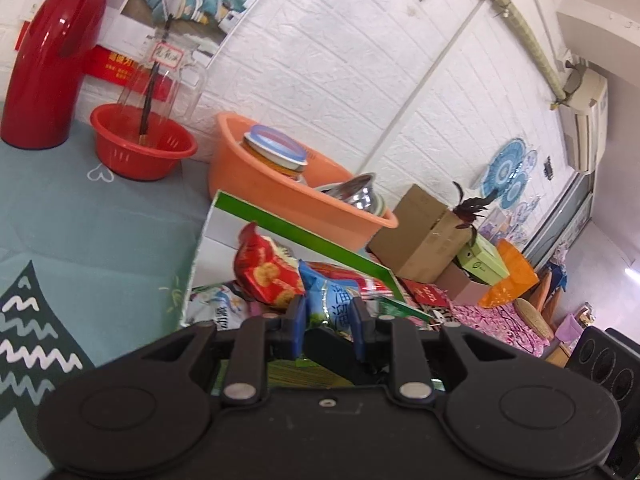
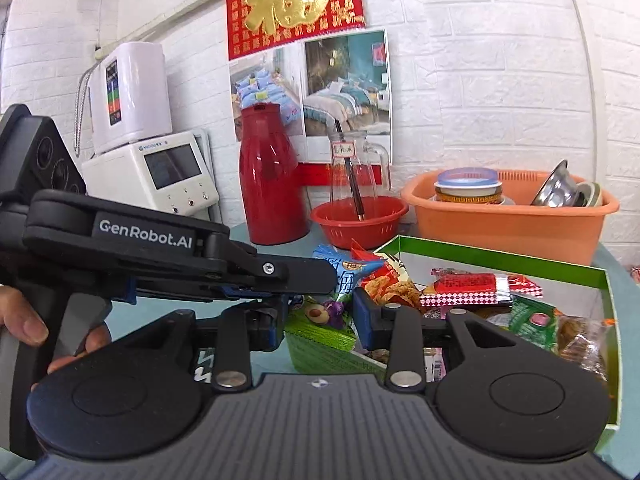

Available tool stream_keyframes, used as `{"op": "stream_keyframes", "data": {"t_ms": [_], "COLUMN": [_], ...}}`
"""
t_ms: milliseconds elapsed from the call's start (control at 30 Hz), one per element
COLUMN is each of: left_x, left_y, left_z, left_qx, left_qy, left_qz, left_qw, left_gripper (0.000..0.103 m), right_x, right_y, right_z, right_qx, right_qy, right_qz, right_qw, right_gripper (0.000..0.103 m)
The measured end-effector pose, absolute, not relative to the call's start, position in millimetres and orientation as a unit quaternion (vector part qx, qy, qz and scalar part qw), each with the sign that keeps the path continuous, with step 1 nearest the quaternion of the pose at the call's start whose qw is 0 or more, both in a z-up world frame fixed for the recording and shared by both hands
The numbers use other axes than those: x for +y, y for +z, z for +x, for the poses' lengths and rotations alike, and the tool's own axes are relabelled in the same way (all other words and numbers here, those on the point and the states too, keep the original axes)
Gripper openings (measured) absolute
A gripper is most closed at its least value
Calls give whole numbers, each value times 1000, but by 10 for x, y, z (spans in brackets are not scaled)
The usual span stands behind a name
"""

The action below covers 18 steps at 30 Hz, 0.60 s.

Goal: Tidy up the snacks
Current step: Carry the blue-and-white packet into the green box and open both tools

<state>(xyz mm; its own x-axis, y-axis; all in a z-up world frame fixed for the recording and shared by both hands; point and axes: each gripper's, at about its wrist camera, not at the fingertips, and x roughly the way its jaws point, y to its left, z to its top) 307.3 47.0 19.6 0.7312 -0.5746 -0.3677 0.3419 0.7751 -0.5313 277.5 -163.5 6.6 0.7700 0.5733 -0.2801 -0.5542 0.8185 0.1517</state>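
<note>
- Step in hand, as I read it: one snack mid-carry over the green-rimmed box (image 1: 304, 236), the rest already lying inside it.
- Left gripper (image 1: 329, 320): fingers pinching a blue snack bag (image 1: 332, 296). The right wrist view shows it side-on, with the bag sticking out past the fingertips.
- The blue bag hangs above the near-left part of the box, just beside a red biscuit bag (image 1: 268, 272) that leans there.
- Right gripper (image 2: 320, 320): fingers part-closed. A green-and-purple packet (image 2: 320, 314) sits between them at the box's near-left corner. I cannot tell whether the pads press it (the packet fills the gap, but contact is unclear).
- The box stands on the teal tablecloth (image 1: 100, 220), with an orange basin (image 1: 256, 180) just beyond its far wall.
- A hand (image 2: 28, 320) shows on the left gripper's handle.
- Next move, my judgement: lower the blue bag onto the bare white floor at the far left of the box, then spread the fingers.
- Watch for: the red bag tipping if brushed, and the two grippers crowding each other at one corner.
</note>
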Motion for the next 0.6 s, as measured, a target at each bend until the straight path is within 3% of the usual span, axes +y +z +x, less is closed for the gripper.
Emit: {"op": "stream_keyframes", "data": {"t_ms": [500, 567, 600], "left_x": [520, 509, 505], "left_y": [-57, -55, -49], "left_z": [3564, 3540, 3519], "left_qx": [286, 284, 280], "left_qy": [-227, -225, -226], "left_qz": [-218, -210, -203], "left_qw": [905, 908, 911], "left_gripper": [0, 18, 42], "right_x": [-1451, -1413, -1401], "right_y": [-207, -234, -242], "right_z": [3288, 3289, 3264], "right_qx": [182, 187, 183], "right_qy": [290, 288, 289], "right_qz": [19, 4, -5], "right_qw": [939, 939, 940], "right_gripper": [60, 63, 63]}}
